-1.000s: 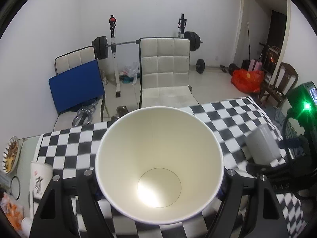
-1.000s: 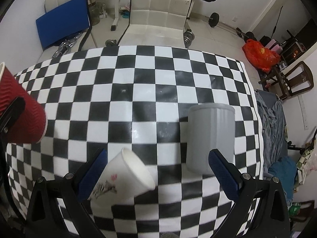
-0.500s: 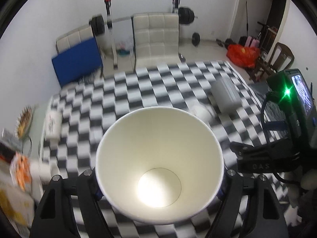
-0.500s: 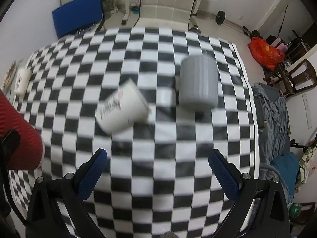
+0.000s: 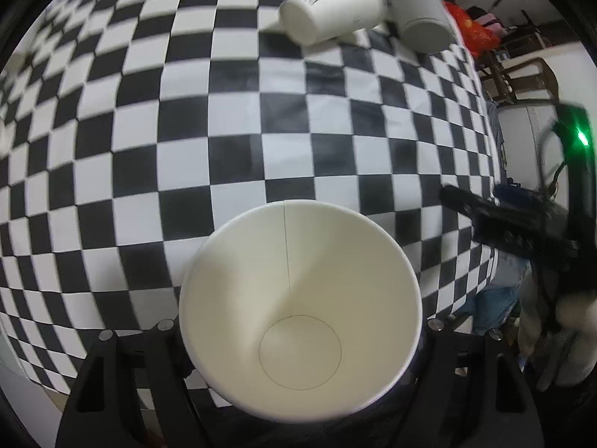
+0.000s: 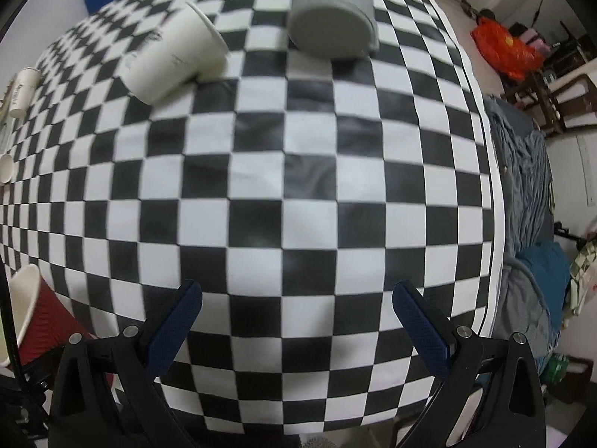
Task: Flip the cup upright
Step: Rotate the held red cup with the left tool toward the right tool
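Note:
My left gripper (image 5: pixel 300 326) is shut on a red paper cup with a white inside (image 5: pixel 298 298), mouth toward the camera, held over the near edge of the checkered table (image 5: pixel 261 119). The same cup shows at the lower left of the right wrist view (image 6: pixel 33 317). My right gripper (image 6: pixel 296 311) is open and empty above the table's near part. A white printed paper cup (image 6: pixel 175 59) lies tipped on the table at the far side, also in the left wrist view (image 5: pixel 332 7). A grey cup (image 6: pixel 332 18) stands upside down beside it.
The grey cup also shows at the top of the left wrist view (image 5: pixel 421 15). Another white cup (image 6: pixel 20 91) lies at the far left edge. Grey and blue cloth (image 6: pixel 530 201) lies right of the table. An orange bag (image 6: pixel 503 48) is on the floor.
Both grippers have tilted down toward the table and pulled back toward its near edge. The white and grey cups now sit farther up in both views. The left gripper still holds the red cup.

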Available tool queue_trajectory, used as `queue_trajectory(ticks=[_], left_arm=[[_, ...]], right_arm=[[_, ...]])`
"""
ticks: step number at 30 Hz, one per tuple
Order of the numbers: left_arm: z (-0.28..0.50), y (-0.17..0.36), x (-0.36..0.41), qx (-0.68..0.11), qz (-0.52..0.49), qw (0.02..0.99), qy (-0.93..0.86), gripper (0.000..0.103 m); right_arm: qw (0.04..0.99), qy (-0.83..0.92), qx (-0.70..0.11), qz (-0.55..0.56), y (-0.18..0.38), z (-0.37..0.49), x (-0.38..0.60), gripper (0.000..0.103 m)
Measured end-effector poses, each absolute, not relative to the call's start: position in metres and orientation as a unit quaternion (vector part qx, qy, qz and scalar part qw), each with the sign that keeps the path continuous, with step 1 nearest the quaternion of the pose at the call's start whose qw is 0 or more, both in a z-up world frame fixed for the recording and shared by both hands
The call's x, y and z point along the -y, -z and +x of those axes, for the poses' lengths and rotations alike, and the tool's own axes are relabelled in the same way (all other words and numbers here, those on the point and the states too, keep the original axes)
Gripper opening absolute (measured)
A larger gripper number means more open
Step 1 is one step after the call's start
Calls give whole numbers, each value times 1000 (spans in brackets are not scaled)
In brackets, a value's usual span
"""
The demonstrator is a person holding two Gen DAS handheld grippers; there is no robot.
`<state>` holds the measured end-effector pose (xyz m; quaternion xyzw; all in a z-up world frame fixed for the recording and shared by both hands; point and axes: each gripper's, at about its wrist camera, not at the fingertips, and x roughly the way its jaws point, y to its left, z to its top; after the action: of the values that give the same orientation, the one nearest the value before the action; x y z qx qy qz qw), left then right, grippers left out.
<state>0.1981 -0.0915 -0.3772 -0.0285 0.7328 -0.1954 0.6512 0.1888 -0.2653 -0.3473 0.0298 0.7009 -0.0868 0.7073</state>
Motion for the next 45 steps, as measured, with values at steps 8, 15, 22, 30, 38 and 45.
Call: queue_trajectory(ticks=[8,15,22,30,38,45], left_arm=[[227,403,112,-743,-19,646,174,79],[237,420,120,-748,-3,647,150,80],[228,421,127,-743,8,652,149,80],[217,410,143,-733,-1,664,148,87],[205,404,143,-725,-15,672,153,87],[202,364,127,-695,-24,701,161,88]], right_arm=[[692,97,-713,50,353,194,267,103],[693,117,-708,75,347,205,270,103],[692,122,-706,87,343,204,268,103],[692,125,-703,108,349,198,270,103],[695,120,-699,118,344,182,267,103],[698,116,-694,132,334,168,266,103]])
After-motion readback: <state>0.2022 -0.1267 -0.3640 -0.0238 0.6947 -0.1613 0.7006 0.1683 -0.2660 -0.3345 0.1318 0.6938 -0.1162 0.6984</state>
